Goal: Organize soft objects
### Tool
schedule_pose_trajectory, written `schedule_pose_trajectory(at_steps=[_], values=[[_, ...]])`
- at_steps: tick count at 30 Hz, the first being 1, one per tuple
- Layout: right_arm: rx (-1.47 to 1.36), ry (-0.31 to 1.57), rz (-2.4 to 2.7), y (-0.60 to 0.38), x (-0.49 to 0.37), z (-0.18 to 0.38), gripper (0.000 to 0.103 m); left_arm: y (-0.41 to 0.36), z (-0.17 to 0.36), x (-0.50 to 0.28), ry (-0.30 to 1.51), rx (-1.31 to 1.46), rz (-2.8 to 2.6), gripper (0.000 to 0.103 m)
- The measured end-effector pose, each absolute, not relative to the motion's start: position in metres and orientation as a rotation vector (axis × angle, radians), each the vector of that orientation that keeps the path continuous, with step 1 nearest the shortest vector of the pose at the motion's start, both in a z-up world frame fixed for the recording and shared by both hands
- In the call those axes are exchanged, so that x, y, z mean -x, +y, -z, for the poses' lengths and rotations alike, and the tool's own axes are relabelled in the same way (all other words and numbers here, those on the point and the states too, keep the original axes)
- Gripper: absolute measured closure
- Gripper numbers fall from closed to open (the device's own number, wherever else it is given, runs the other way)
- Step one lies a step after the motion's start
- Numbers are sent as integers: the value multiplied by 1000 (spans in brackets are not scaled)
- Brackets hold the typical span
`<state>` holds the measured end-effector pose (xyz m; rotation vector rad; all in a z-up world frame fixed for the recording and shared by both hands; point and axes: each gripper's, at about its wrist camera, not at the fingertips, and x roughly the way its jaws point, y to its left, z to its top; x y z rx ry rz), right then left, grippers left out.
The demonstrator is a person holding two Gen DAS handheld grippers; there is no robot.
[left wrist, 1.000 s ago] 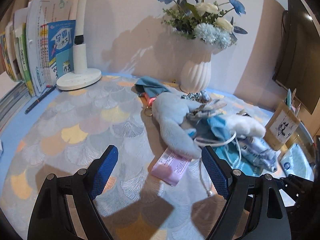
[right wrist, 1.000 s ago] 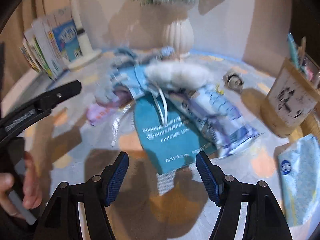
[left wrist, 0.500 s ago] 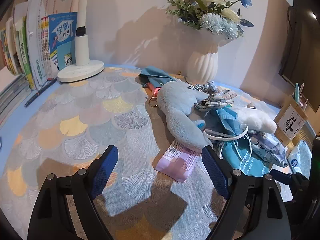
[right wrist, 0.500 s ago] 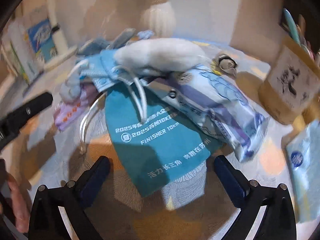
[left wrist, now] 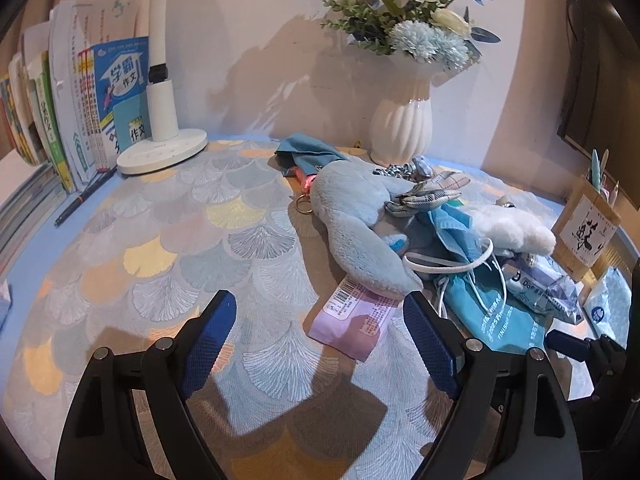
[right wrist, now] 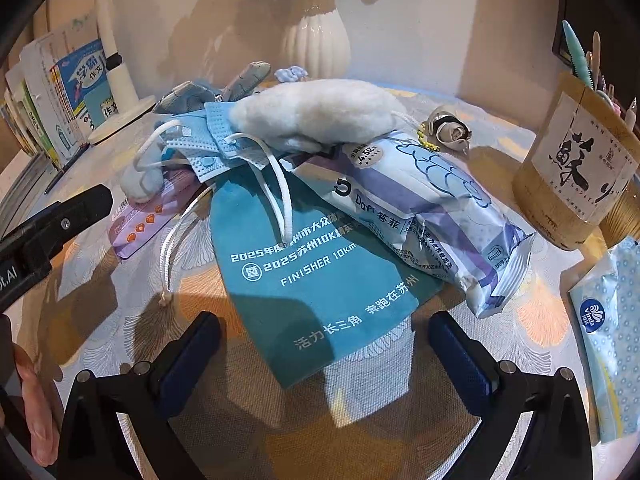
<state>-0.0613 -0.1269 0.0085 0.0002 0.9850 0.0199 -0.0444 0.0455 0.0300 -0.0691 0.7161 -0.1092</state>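
Hovering over the tabletop (left wrist: 132, 264), both grippers are held wide open, empty: right gripper (right wrist: 324, 344) at the teal drawstring bag (right wrist: 320, 276) edge; left gripper (left wrist: 318, 328), pink packet (left wrist: 354, 322) at 12 o'clock.

The table (left wrist: 168, 264) carries a heap of soft items right of centre. A plush toy (left wrist: 352, 216) lies at the heap's left, its lower end resting on a flat packet (left wrist: 352, 320). Masks (right wrist: 216, 148) lie on a drawstring bag (right wrist: 312, 272), with a white plush (right wrist: 316, 112) on top of them. A wrapped pack (right wrist: 432, 208) lies on the bag's right part. A vase (left wrist: 402, 128) stands behind the heap at the wall. A lamp base (left wrist: 162, 152) stands far left, books (left wrist: 76, 112) behind and left of it. A pen holder (right wrist: 576, 168) stands right of the heap, a tissue pack (right wrist: 612, 328) in front of it.
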Motion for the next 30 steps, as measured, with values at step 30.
schedule_pose_trajectory(at_steps=[30], values=[[0,985,-20,-126,61,-9,0,44,-30,45,719,71,123,18]])
